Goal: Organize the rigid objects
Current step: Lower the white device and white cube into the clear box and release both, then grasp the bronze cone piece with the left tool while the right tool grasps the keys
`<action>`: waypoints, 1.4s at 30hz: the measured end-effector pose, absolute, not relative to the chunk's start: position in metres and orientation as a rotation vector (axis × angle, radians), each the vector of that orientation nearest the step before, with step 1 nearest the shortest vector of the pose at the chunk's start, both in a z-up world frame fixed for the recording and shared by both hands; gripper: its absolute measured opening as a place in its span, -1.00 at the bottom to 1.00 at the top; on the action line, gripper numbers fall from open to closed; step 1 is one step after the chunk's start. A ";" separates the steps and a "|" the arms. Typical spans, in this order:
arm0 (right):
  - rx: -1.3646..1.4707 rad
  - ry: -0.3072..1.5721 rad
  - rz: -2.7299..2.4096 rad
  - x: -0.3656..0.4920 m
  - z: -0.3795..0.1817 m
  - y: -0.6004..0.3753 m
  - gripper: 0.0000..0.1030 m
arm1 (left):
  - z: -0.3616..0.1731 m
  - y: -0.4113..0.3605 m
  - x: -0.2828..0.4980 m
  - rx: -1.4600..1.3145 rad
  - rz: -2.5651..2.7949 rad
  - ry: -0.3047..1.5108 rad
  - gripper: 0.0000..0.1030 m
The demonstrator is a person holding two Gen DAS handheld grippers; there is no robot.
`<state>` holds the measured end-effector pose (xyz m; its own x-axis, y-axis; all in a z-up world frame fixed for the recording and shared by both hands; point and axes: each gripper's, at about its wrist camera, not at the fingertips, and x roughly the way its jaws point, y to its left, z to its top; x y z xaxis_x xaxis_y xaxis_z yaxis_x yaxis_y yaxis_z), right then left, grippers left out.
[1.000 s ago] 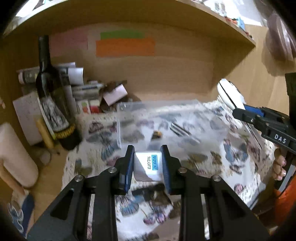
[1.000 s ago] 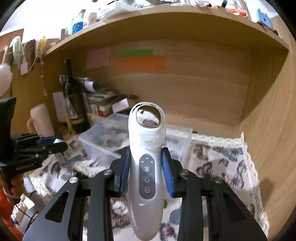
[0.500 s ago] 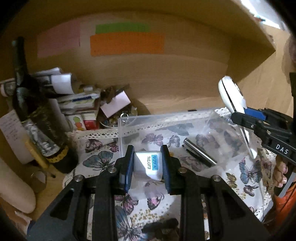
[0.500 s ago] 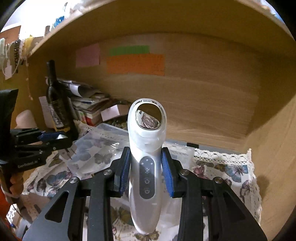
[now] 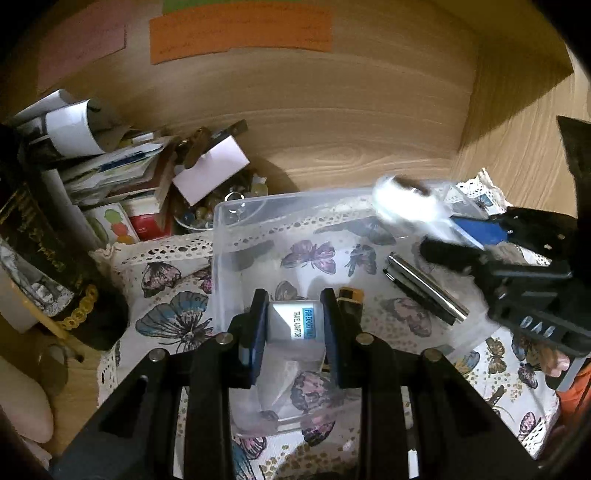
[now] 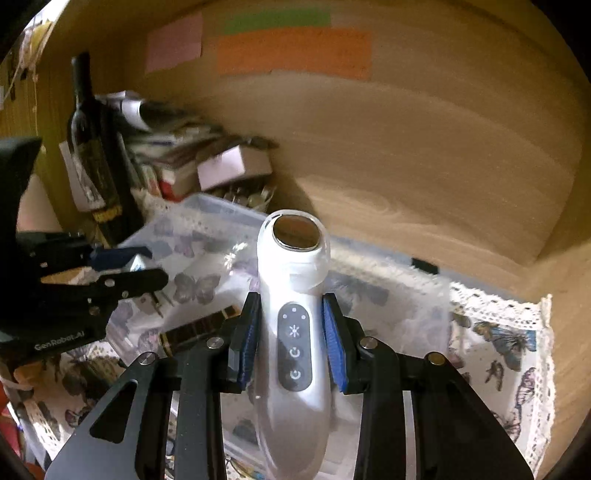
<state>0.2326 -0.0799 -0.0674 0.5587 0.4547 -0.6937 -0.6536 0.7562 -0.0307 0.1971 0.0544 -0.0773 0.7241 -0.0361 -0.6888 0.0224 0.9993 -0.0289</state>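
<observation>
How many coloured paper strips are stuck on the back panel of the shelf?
3: a pink strip at the left, a green strip to its right, and an orange strip just below the green one. None seems hidden.

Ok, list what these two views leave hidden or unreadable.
- Left wrist view: the white device in the right gripper is smeared by motion blur, so its buttons are lost.
- Left wrist view: the adapter in the left gripper shows one face; the pads cover its sides.
- Right wrist view: the writing on the orange note is too blurred to read.
- Both views: the clear bin has its near wall behind the fingers.
</observation>
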 end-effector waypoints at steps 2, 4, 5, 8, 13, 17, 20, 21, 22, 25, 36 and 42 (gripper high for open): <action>-0.322 0.743 0.671 0.234 -0.074 -0.075 -0.42 | -0.079 0.052 0.199 -0.010 -0.036 0.763 -0.46; -0.335 0.762 0.675 0.234 -0.079 -0.071 -0.42 | -0.080 0.050 0.199 0.001 -0.031 0.762 -0.46; -0.326 0.772 0.681 0.236 -0.080 -0.071 -0.42 | -0.081 0.050 0.199 0.001 -0.032 0.763 -0.46; -0.312 0.802 0.686 0.240 -0.081 -0.073 -0.41 | -0.080 0.051 0.198 -0.005 -0.031 0.766 -0.42; -0.315 0.781 0.672 0.232 -0.071 -0.076 -0.38 | -0.074 0.052 0.192 -0.016 -0.030 0.743 -0.23; -0.301 0.724 0.659 0.219 -0.053 -0.083 -0.09 | -0.059 0.051 0.177 -0.018 -0.020 0.698 0.09; -0.284 0.671 0.655 0.204 -0.037 -0.092 0.09 | -0.048 0.050 0.164 -0.016 -0.008 0.659 0.31; -0.280 0.650 0.653 0.198 -0.031 -0.095 0.21 | -0.044 0.050 0.158 -0.014 -0.001 0.646 0.42; -0.278 0.633 0.650 0.193 -0.027 -0.098 0.27 | -0.040 0.050 0.152 -0.012 0.007 0.633 0.49; -0.272 0.576 0.638 0.172 -0.014 -0.107 0.43 | -0.031 0.052 0.136 -0.012 0.023 0.601 0.83; -0.209 0.594 0.624 0.130 -0.027 -0.136 0.59 | -0.050 0.048 0.088 0.018 0.057 0.646 0.95; -0.197 0.704 0.630 0.121 -0.061 -0.142 0.59 | -0.084 0.039 0.074 0.023 0.051 0.729 0.95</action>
<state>0.1206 -0.1418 -0.0613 0.5870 0.4727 -0.6572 -0.6012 0.7982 0.0371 0.0737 0.0391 -0.0837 0.7445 0.0541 -0.6654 -0.0382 0.9985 0.0384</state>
